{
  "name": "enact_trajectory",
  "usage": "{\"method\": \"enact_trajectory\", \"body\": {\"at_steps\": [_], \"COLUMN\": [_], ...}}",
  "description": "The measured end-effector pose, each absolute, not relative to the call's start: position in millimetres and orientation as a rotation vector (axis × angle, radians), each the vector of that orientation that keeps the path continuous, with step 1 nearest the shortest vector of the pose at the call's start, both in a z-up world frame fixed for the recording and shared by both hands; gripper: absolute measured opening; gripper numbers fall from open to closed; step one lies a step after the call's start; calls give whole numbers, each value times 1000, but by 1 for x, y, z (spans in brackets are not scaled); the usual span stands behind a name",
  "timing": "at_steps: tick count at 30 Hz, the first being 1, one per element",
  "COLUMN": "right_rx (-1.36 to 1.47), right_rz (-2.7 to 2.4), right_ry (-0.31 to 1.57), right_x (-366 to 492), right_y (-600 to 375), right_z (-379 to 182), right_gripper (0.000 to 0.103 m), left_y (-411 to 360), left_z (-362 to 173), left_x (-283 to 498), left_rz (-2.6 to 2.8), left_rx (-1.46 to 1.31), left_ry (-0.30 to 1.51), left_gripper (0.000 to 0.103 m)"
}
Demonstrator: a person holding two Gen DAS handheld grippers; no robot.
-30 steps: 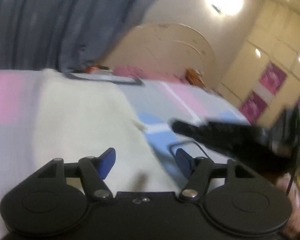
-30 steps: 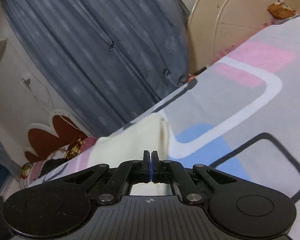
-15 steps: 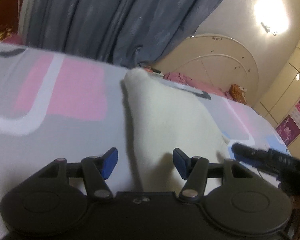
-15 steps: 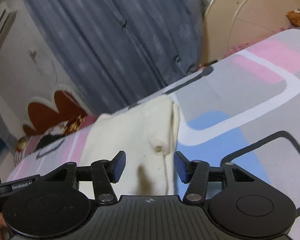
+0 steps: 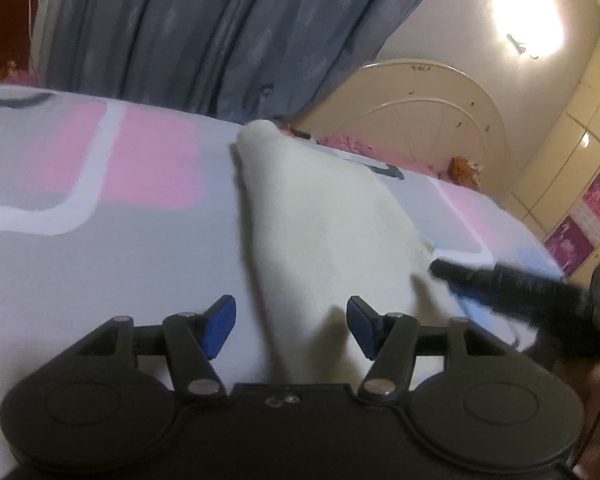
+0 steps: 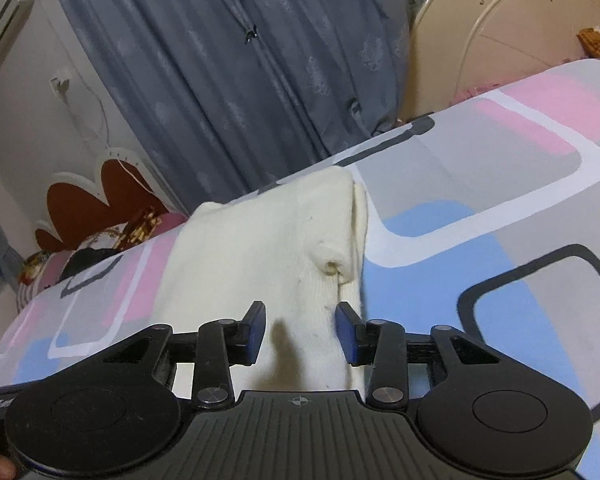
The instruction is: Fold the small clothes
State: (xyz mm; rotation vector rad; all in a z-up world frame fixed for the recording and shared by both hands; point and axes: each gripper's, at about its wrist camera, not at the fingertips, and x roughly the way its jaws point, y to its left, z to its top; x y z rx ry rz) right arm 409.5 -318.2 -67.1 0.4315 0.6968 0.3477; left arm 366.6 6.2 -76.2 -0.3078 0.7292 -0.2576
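A cream knit garment (image 5: 324, 232) lies folded into a long strip on the bed (image 5: 100, 240). It also shows in the right wrist view (image 6: 268, 240), with a small bunched fold at its right edge. My left gripper (image 5: 290, 326) is open and empty just above the garment's near end. My right gripper (image 6: 302, 332) is open and empty over the garment's near end. The right gripper's fingers (image 5: 500, 280) show in the left wrist view at the garment's right side.
The bed sheet (image 6: 480, 240) is grey with pink, blue and white blocks. Grey-blue curtains (image 6: 240, 80) hang behind the bed. A cream curved headboard (image 5: 440, 120) stands at the far end. Cluttered items (image 6: 100, 236) lie at the far left.
My right gripper went from shut to open and let go of the garment. Both grippers drew back a little, and the garment now lies flat on the bed.
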Motion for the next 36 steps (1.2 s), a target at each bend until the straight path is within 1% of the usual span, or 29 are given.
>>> {"method": "enact_trajectory", "body": {"at_steps": [4, 9, 11, 16, 17, 18, 21, 22, 24, 26, 27, 28, 31, 32, 33, 34, 35, 36], "right_rx": [479, 532, 548, 593, 594, 597, 571, 574, 589, 579, 579, 576, 571, 559, 551, 535, 514, 511], "right_rz": [342, 304, 293, 257, 254, 252, 206, 188, 184, 188, 207, 226, 279, 293, 305, 306, 282, 261], "right_ry": [699, 718, 735, 747, 750, 752, 776, 784, 782, 772, 762, 752, 688, 658, 632, 636, 692, 752], "right_x": [402, 370, 359, 346, 347, 348, 351, 351, 346, 341, 340, 339, 330, 324, 318, 317, 320, 325], "right_y": [-321, -322, -321, -326, -326, -326, -323, -325, -325, -323, -322, -320, -317, -315, -313, -311, -309, -309], "right_z": [-67, -66, -66, -63, -63, -63, -66, -68, -69, -69, -68, -66, -53, -46, -43, -46, -57, -68], "right_gripper": [40, 40, 40, 40, 40, 40, 40, 40, 40, 39, 20, 6, 6, 5, 5, 5, 5, 6], "left_y": [12, 5, 1, -12, -13, -13, -10, -11, -11, -11, -10, -7, 12, 15, 18, 21, 23, 27], "left_z": [-84, -83, -85, -88, -89, -89, -90, -90, -92, -95, -96, -97, -98, -100, -105, -113, -122, -127], "left_x": [343, 318, 315, 319, 323, 327, 336, 336, 333, 330, 329, 325, 307, 303, 302, 304, 308, 309], "left_rz": [-237, -241, -254, -246, -234, -224, -224, -222, -225, -227, -222, -215, -223, -204, -188, -173, -175, -205], "left_rx": [-332, -279, -272, -200, -191, -197, -238, -241, -254, -279, -294, -333, -506, -519, -528, -542, -553, -571], "left_ry": [714, 692, 701, 704, 697, 692, 690, 680, 678, 682, 678, 656, 548, 549, 568, 624, 697, 724], "left_gripper": [55, 53, 50, 49, 46, 45, 39, 35, 25, 9, 9, 8, 7, 7, 7, 7, 5, 8]}}
